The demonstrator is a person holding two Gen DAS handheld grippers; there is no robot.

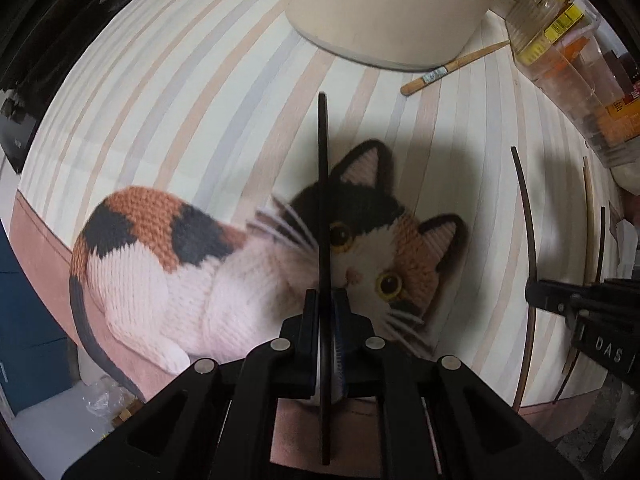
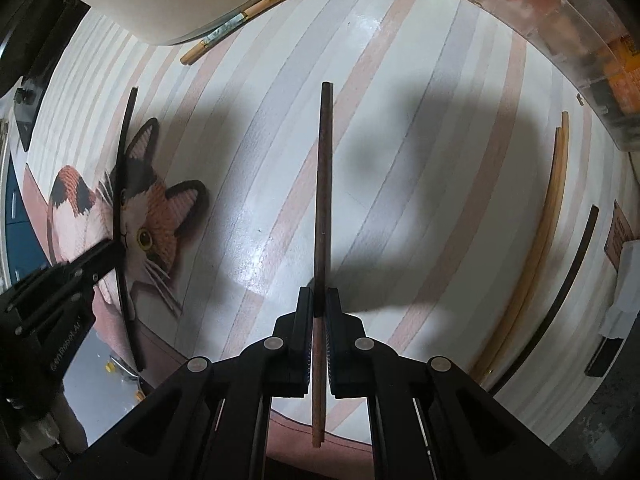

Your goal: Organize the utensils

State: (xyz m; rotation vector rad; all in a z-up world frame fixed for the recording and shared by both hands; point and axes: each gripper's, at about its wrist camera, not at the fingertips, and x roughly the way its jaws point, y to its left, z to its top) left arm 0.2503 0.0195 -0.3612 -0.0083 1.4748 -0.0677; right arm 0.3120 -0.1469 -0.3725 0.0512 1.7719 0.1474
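Note:
My left gripper [image 1: 325, 300] is shut on a black chopstick [image 1: 323, 184] and holds it above the cat picture on the striped table mat [image 1: 180, 92]. My right gripper [image 2: 319, 300] is shut on a dark brown chopstick [image 2: 323, 184] over the mat's middle. The left gripper [image 2: 114, 246] with its black chopstick [image 2: 122, 160] also shows at the left of the right wrist view. The right gripper [image 1: 532, 292] with its chopstick [image 1: 528, 216] shows at the right of the left wrist view. A light wooden pair [image 2: 554, 216] and a dark chopstick [image 2: 576, 264] lie on the mat at the right.
A cream round container [image 1: 400, 4] stands at the back of the mat, with a light wooden chopstick [image 1: 452, 69] lying next to it. A clear plastic bin [image 1: 576, 76] of packets stands at the back right. The mat's front edge is close to both grippers.

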